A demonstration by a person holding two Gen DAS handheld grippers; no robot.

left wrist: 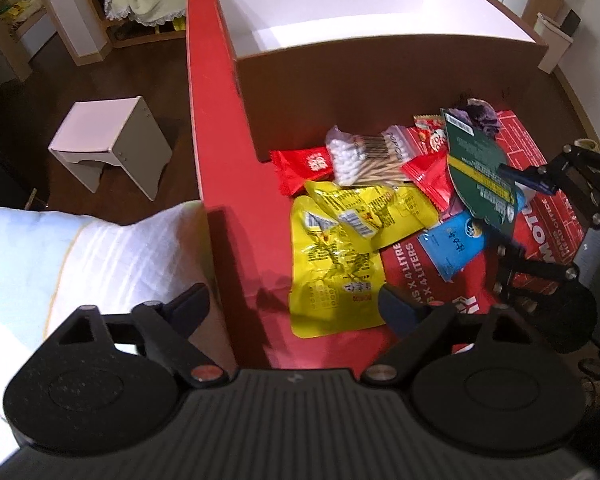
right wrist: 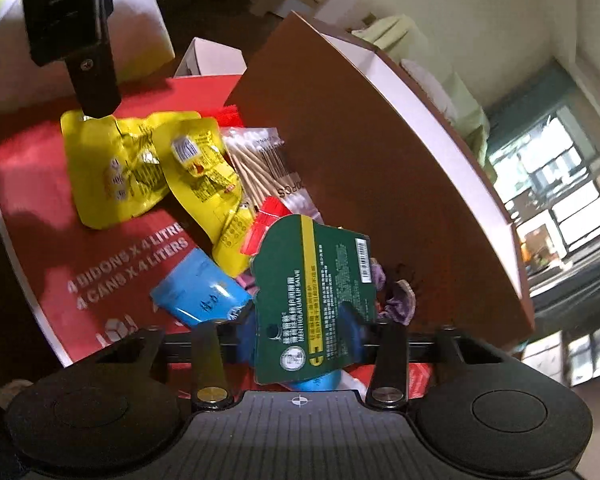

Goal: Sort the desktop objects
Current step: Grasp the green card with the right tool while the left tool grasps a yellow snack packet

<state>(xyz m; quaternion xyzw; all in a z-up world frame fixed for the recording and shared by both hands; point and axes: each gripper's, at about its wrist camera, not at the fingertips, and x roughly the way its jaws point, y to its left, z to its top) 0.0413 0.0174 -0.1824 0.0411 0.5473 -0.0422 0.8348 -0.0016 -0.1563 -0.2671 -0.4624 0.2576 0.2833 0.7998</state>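
The right gripper [right wrist: 306, 330] pinches the green lip-salve card [right wrist: 314, 300], lifted above the pile on the red surface [left wrist: 236, 184] beside the brown box [left wrist: 380, 92]. The left gripper [left wrist: 296, 304] hangs wide apart, empty, near the yellow pouches [left wrist: 340, 248]. Only the left view shows the box's white inside.

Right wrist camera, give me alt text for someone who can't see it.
The right gripper is shut on a green lip salve card, lifted above a red surface strewn with yellow packets, a blue sachet and cotton swabs. A brown box stands behind.
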